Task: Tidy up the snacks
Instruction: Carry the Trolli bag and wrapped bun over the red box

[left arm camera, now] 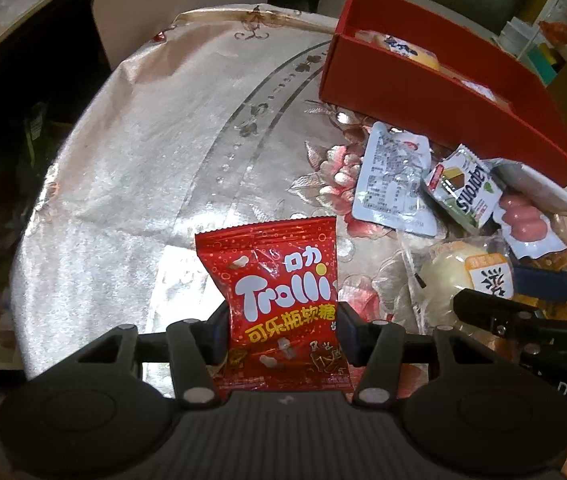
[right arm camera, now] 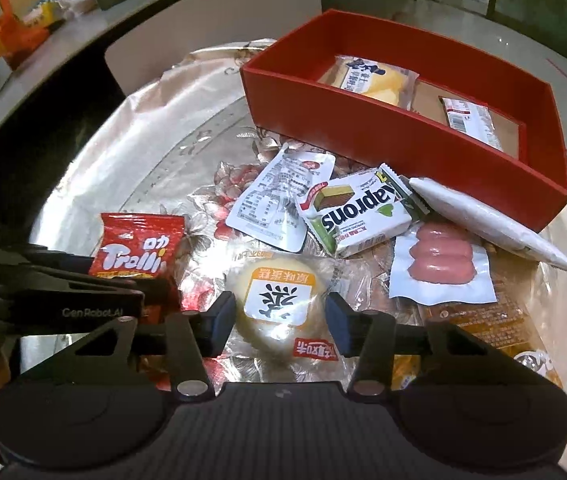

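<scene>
The left hand-held gripper (left arm camera: 283,332) pinches a red Trolli gummy packet (left arm camera: 279,304) between its pads and holds it upright above the cloth-covered surface (left arm camera: 143,168). The right hand-held gripper (right arm camera: 279,320) has its jaws partly apart on either side of a round cake in clear wrap (right arm camera: 279,304); whether the pads touch it I cannot tell. Behind lie a Naprons wafer pack (right arm camera: 359,216), a pink sausage pack (right arm camera: 439,264) and a red box (right arm camera: 363,128) (two packets already inside).
</scene>
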